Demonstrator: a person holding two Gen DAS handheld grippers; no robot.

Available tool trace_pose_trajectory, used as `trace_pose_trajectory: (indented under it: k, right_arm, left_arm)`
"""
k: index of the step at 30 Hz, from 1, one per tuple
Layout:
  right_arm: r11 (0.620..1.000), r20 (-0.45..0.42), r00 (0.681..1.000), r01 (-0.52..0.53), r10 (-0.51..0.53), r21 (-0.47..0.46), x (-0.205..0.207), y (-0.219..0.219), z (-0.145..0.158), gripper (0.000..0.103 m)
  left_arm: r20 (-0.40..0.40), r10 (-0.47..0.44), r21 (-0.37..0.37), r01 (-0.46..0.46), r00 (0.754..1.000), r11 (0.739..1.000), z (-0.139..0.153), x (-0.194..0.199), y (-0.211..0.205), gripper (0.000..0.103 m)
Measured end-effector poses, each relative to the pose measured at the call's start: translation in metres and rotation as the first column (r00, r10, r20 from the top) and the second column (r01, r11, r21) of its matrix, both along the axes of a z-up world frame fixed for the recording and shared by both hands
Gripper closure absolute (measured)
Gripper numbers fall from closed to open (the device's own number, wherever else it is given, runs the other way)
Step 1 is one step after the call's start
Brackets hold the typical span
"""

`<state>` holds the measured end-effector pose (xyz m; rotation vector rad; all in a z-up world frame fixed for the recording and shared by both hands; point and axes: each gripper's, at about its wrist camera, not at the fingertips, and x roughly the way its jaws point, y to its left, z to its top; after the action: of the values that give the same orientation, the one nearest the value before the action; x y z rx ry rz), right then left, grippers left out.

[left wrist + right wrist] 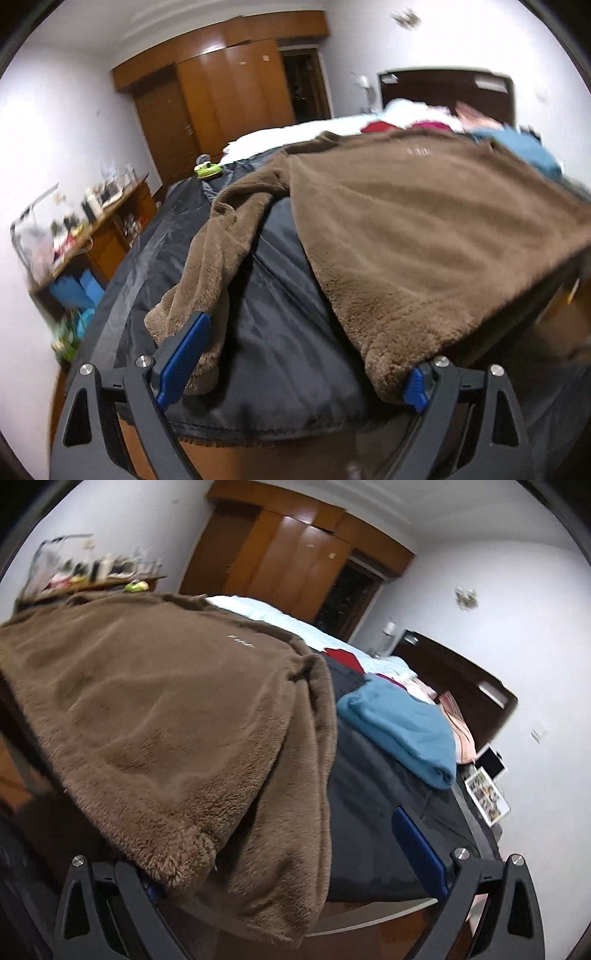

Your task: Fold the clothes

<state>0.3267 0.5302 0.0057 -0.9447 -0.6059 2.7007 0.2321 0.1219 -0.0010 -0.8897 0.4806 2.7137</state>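
White walls (55, 140) all around, with a big glossy wooden wardrobe (225, 92) at the top middle of the left view and a dark doorway (304, 86) right beside it. Far left there's a cluttered wooden desk (107, 221) — blurry stuff all over it. A dark headboard (454, 679) sits right of centre in the right view, bed (266, 613) in white sheets.

Garment: brown fleecy long-sleeved top (424, 229), thick plush pile, small pale lettering on the chest.
Pose: spread front-up, body fairly flat, hem hanging over the near edge of the bed.
Sleeve, left wrist view: lies loose and crumpled away from the body, cuff bunched near the bed's edge.
Sleeve, right wrist view: runs down alongside the body (155, 720) to the hem.
Resting on: dark shiny sheet.
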Motion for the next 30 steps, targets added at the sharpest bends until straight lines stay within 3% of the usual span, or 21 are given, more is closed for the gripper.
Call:
trace_pose_trajectory:
  k: [8, 11, 14, 16, 18, 23, 26, 30]
  right_arm:
    - [0.982, 0.036, 0.984, -0.176, 0.174, 0.067, 0.033, -0.02, -0.003, 0.001]
    - [0.977, 0.009, 0.978, -0.206, 0.207, -0.057, 0.044, -0.01, 0.008, 0.001]
    - [0.92, -0.078, 0.958, -0.287, 0.277, -0.265, 0.052, -0.007, 0.029, 0.001]
    - [0.876, -0.119, 0.945, -0.326, 0.304, -0.354, 0.052, -0.008, 0.038, 0.001]
    - [0.859, -0.131, 0.949, -0.316, 0.287, -0.402, 0.042, -0.012, 0.043, 0.001]
    - [0.875, -0.078, 0.969, -0.247, 0.236, -0.417, 0.005, -0.029, 0.031, 0.001]
    - [0.841, -0.071, 0.967, -0.247, 0.243, -0.482, -0.016, -0.031, 0.026, 0.001]
    - [0.813, -0.041, 0.968, -0.231, 0.248, -0.534, -0.039, -0.032, 0.014, 0.001]
  left_arm:
    - [0.036, -0.018, -0.057, 0.02, 0.999, 0.998, -0.019, 0.001, -0.008, 0.011]
    - [0.023, -0.056, -0.054, 0.057, 0.998, 0.997, -0.017, 0.009, -0.01, 0.01]
    - [-0.006, -0.14, -0.064, 0.139, 0.99, 0.988, -0.012, 0.024, -0.009, 0.01]
    - [-0.04, -0.191, -0.077, 0.188, 0.981, 0.979, -0.005, 0.036, -0.008, 0.01]
    - [-0.076, -0.227, -0.075, 0.222, 0.971, 0.972, 0.004, 0.047, -0.007, 0.01]
    - [-0.126, -0.252, 0.065, 0.262, 0.959, 0.963, 0.039, 0.046, 0.012, 0.008]
    - [-0.08, -0.251, 0.15, 0.261, 0.965, 0.954, 0.048, 0.025, 0.035, 0.007]
    - [0.004, -0.221, 0.159, 0.218, 0.975, 0.963, 0.034, -0.008, 0.065, 0.007]
